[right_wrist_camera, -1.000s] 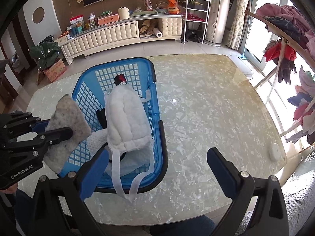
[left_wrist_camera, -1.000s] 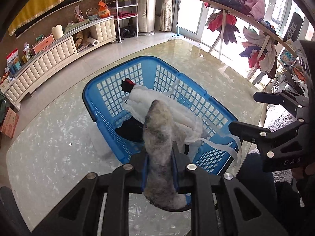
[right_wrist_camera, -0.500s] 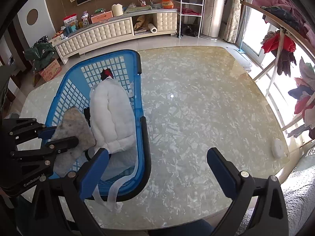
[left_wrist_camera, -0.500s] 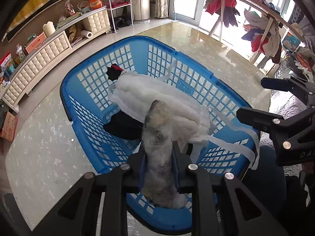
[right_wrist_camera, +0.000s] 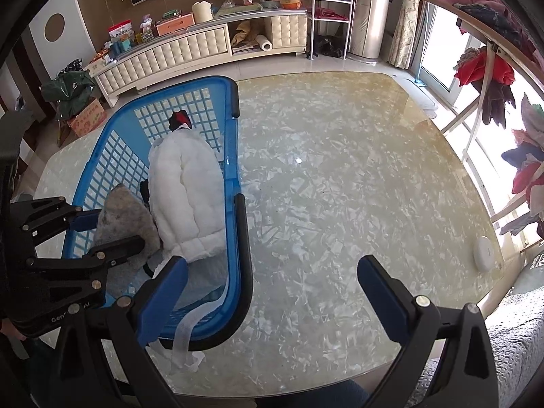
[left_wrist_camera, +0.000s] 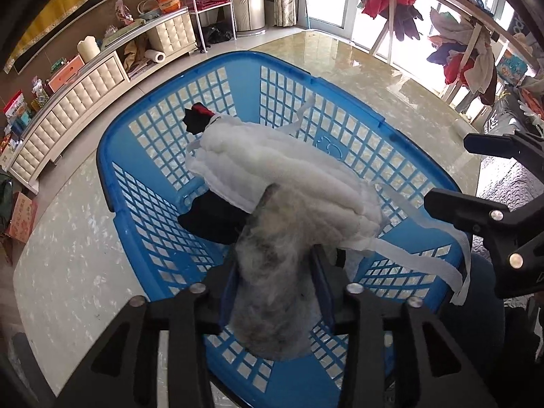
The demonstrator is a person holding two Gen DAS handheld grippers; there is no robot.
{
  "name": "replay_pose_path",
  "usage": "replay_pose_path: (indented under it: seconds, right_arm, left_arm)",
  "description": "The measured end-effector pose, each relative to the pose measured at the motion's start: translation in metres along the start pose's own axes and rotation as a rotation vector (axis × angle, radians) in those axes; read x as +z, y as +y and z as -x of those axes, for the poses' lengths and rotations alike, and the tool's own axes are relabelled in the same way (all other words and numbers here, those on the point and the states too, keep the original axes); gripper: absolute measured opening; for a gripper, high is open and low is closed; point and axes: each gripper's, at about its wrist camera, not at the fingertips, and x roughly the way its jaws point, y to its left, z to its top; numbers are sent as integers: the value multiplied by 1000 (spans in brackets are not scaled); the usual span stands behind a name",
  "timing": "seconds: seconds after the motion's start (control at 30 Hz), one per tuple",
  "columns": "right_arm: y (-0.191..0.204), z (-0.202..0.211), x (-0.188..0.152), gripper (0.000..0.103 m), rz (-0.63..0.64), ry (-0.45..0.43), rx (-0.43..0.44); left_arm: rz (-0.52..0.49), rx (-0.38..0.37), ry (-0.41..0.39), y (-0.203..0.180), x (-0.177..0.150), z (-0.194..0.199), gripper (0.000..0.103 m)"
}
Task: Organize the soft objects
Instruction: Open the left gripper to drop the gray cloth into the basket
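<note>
My left gripper (left_wrist_camera: 273, 272) is shut on a grey fuzzy pad (left_wrist_camera: 272, 282) and holds it over the near end of the blue laundry basket (left_wrist_camera: 142, 210). In the right wrist view the pad (right_wrist_camera: 124, 217) sits between the left gripper's fingers (right_wrist_camera: 112, 231) inside the basket (right_wrist_camera: 234, 108). A white quilted item (left_wrist_camera: 289, 183) with long straps lies in the basket over black cloth (left_wrist_camera: 210, 217); a red and black piece (left_wrist_camera: 197, 117) lies at the far end. My right gripper (right_wrist_camera: 272, 285) is open and empty above the table, right of the basket.
The basket stands on a marbled glass table (right_wrist_camera: 340, 187). A small white round device (right_wrist_camera: 486, 255) sits near the table's right edge. A rack of clothes (right_wrist_camera: 493, 78) stands to the right. A white cabinet (right_wrist_camera: 190, 47) with clutter is behind.
My left gripper has carried the grey pad forward and down over the basket, now within its near end. The right gripper has shifted slightly and stays open.
</note>
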Motion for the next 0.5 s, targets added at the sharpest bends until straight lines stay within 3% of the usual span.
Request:
replay_pose_path:
  seconds: [0.07, 0.1, 0.13, 0.2, 0.3, 0.5]
  right_arm:
    - [0, 1, 0, 100, -1, -1, 1]
    - [0, 1, 0, 100, 0, -1, 2]
    - [0, 1, 0, 100, -1, -2, 2]
    - [-1, 3, 0, 100, -4, -3, 2]
    - [-1, 4, 0, 100, -9, 2, 16]
    - [-2, 15, 2, 100, -21, -32, 24]
  left_arm:
    - [-7, -1, -10, -2, 1, 2, 67]
    - [-8, 3, -18, -2, 1, 3, 81]
    - [-5, 15, -29, -3, 2, 6, 86]
    - [3, 30, -54, -2, 3, 11, 87]
    - [7, 51, -75, -2, 4, 19, 102]
    - [23, 86, -111, 3, 2, 36, 102]
